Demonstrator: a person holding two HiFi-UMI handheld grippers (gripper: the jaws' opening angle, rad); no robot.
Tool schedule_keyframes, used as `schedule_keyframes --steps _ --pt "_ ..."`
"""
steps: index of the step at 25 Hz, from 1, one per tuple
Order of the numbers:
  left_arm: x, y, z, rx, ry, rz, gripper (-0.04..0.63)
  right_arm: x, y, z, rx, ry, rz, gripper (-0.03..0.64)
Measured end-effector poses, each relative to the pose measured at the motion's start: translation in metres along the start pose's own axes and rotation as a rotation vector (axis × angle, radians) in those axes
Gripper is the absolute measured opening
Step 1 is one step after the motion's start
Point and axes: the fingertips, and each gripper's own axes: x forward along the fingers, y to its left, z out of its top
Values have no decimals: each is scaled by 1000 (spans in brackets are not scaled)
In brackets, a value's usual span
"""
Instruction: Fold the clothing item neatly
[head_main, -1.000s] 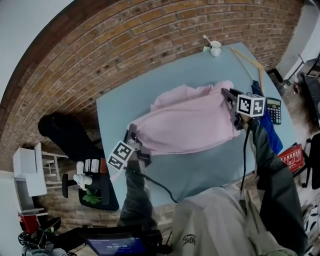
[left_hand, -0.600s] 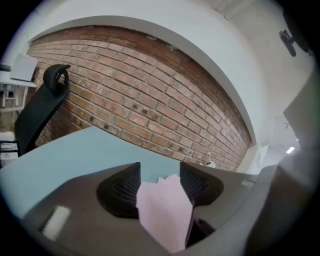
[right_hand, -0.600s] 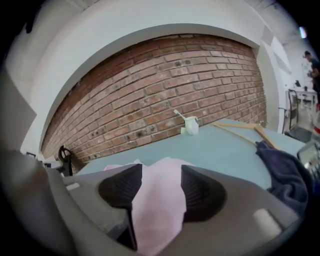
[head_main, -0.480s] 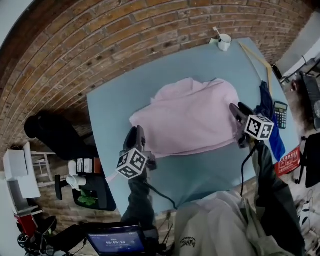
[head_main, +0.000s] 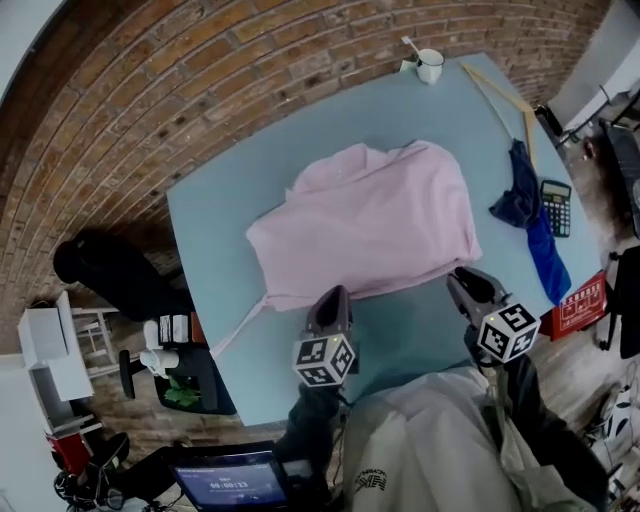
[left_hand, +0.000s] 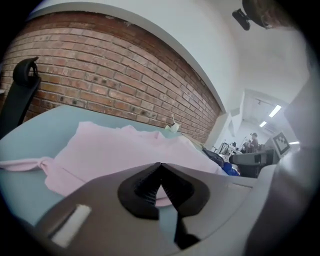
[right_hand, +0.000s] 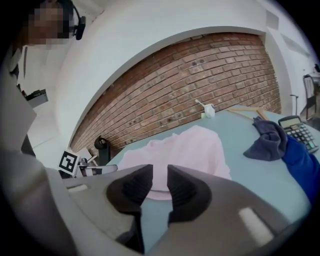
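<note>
Fingers of the left gripper (left_hand: 160, 166) are clenched tip to tip, with nothing pinched between them. Those of the right gripper (right_hand: 160, 172) stand a little apart after just closing in, and the gap between them is empty too. Neither gripper holds cloth.

From the head view, the pink long-sleeved top (head_main: 370, 215) lies spread on the light blue table (head_main: 420, 335), just beyond both sets of fingertips. Its near hem runs right in front of the left gripper (head_main: 333, 293). Whether the tips touch it cannot be told. One sleeve (head_main: 238, 322) trails away to the left of those fingers toward the table edge. The right gripper (head_main: 460, 280) hovers over bare tabletop, near the top's near right corner but apart from it.

Beyond and to the right of the right fingers sits a dark blue cloth (head_main: 522, 200) with a calculator (head_main: 555, 207) just beside it. Far ahead, at the table's far edge, stand a white mug (head_main: 430, 68) and a wooden hanger (head_main: 498, 95).
</note>
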Motion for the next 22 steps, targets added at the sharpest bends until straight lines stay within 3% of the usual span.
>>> schedule_keyframes --steps 4,10,22 --pt "-12 -30 -20 12 -2 54 8 -21 11 -6 -60 -3 66 60" --pt "-33 -59 -38 -77 -36 152 8 -31 1 -4 -122 10 117 23" --pt "-24 -90 -43 -33 -60 161 8 -25 14 -12 -232 47 185 3"
